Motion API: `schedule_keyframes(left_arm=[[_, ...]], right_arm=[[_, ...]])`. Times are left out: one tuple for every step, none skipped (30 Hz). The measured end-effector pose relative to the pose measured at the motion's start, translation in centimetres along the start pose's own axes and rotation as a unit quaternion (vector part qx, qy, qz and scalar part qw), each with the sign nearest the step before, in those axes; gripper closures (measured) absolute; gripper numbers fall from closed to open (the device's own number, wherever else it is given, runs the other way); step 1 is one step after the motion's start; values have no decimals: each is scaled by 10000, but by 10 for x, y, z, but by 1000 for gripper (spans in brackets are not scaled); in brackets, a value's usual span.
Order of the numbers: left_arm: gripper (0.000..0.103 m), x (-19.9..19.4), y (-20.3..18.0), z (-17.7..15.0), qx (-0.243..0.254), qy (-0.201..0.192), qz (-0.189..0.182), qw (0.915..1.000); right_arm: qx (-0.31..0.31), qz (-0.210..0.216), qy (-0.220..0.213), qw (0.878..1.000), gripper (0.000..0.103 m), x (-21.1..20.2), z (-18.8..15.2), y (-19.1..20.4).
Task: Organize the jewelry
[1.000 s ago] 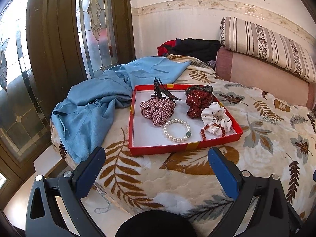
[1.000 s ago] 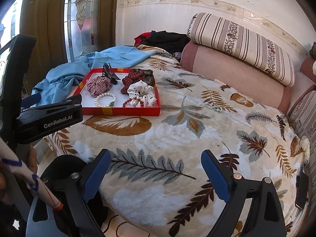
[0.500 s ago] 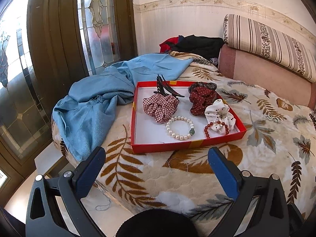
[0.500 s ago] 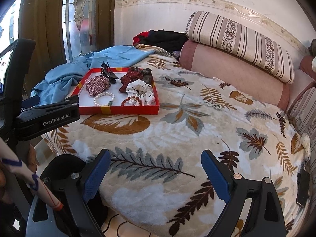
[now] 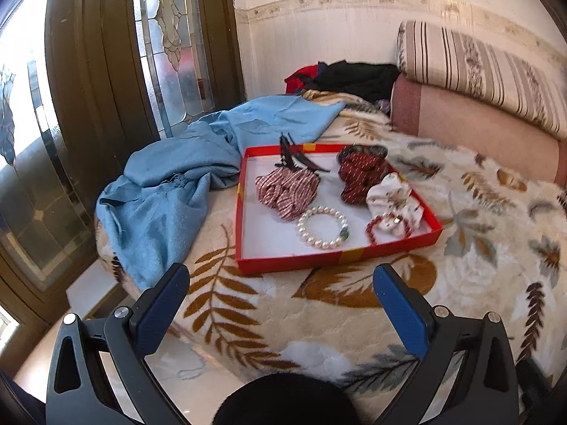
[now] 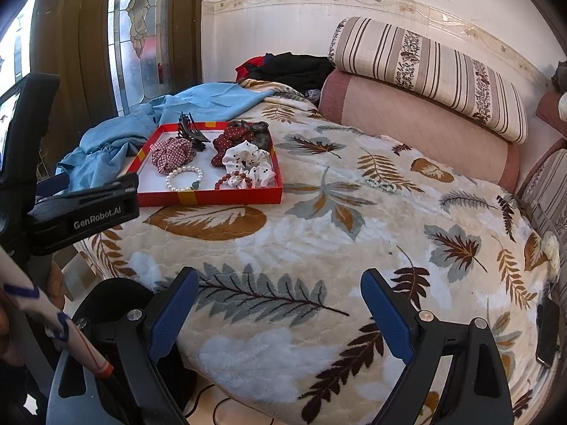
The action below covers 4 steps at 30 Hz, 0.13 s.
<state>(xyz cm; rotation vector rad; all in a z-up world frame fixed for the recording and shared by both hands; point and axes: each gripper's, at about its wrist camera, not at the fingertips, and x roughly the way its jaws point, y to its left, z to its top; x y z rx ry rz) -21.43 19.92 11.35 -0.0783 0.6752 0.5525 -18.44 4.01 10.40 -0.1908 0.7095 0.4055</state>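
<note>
Gaping wide, both hand-held grippers (image 5: 280, 292) (image 6: 278, 295) empty

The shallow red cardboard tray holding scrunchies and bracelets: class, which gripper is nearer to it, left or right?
Left. The left gripper hovers open just short of the red tray's near rim. The right gripper hangs open farther back, with the tray off to its left.

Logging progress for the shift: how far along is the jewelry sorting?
Already in the red tray: pearl bracelet, red bead bracelet, scrunchies and a hair claw. In hand: nothing; left gripper and right gripper are both open. Left: a pale bead bracelet lying loose on the blanket.
</note>
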Motion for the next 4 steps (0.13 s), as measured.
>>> schedule_keyframes(left_arm=[[0,-1,-2,0,57,-17,-8,10000],[0,-1,-4,1,134,-20,-43,9999],[0,-2,-6,1,189,-9,-114,9998],[0,-2,-8,3,234,15,-196,9995]], right_arm=[[40,-4,-22,10000,8,0,0,-2],[97,-10,-22,9999,8,0,0,-5],[153,-18,-13,9999,8,1,1,-8],[224,-30,-4,9997,8,2,0,-13]])
